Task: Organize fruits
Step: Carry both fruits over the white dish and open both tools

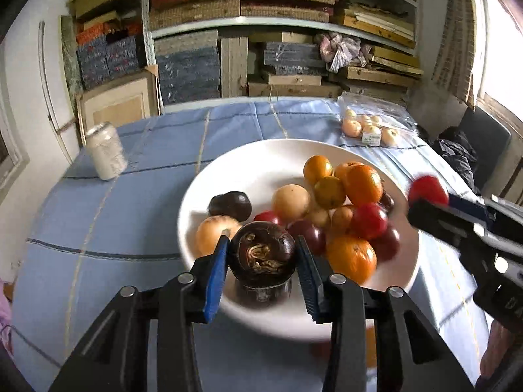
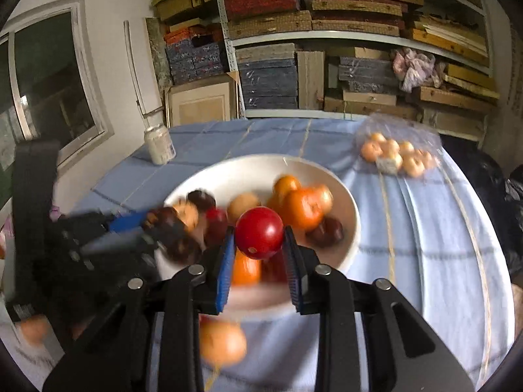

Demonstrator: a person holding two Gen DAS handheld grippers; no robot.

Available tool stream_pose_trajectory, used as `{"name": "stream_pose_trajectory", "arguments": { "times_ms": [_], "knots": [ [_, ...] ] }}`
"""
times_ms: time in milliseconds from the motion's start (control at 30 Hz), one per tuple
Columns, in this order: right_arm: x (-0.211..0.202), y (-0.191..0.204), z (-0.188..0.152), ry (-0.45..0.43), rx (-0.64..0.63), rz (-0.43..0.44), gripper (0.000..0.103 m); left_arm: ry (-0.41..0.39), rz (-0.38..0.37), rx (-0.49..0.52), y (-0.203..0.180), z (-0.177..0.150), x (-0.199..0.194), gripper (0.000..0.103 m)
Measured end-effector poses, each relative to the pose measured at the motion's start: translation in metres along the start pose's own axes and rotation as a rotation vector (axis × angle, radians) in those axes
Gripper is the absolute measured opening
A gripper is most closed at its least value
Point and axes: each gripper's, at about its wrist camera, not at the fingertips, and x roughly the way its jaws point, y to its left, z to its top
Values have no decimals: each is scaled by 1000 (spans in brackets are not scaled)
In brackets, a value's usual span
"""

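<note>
1. Blur smears the near edge of both wrist views; an orange-tan fruit (image 2: 223, 343) under the right hand-held gripper (image 2: 260, 243) is too soft to identify, and its resting place cannot be told.
2. Left hand-held gripper (image 1: 262, 254) pinches a dark brown round fruit (image 1: 262, 254) between its blue pads (image 1: 217, 274), above the near part of the white bowl (image 1: 228, 313).
3. Right hand-held gripper's blue pads are clamped on a red round fruit (image 2: 259, 232), held above the bowl's near rim.
4. In each view the other gripper enters from the side, blurred and partly cut off.
5. Bowl holds orange, red, tan and dark fruits, several hidden behind others.
6. Farther across the blue checked desk (image 1: 130, 228) stand a pale jar (image 1: 106, 152) and a clear bag of small fruits (image 1: 369, 127).
7. Shelves (image 1: 278, 26) of stacked boxes fill the back.
</note>
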Motion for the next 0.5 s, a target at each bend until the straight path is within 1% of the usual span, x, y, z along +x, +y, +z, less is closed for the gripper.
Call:
{"name": "stream_pose_trajectory", "arguments": {
  "times_ms": [100,133,167,200,233,267,300,367,433,500],
  "knots": [
    [28,4,19,31,-8,-11,28,25,5,-23,3,-1,19,41],
    [39,5,23,47,-10,-13,28,0,5,-25,4,-1,19,43],
    [49,7,24,76,-11,-7,29,-8,13,-16,3,-2,19,51],
    [56,7,24,93,-13,-5,32,-14,27,1,2,-2,18,57],
    [60,7,22,96,-11,-16,36,-21,40,9,2,-2,17,72],
    [61,5,21,90,-2,-30,43,-35,52,9,1,-2,15,79],
    [59,3,19,79,12,-25,44,-55,62,3,3,-3,11,80],
    [46,-5,16,53,51,-9,45,-56,52,-16,11,-4,6,80],
    [27,-13,10,21,83,-5,48,-56,40,-67,24,-4,-1,80],
    [3,-24,2,-17,116,-3,57,-48,2,-138,41,-9,-11,80]
  ]
}}
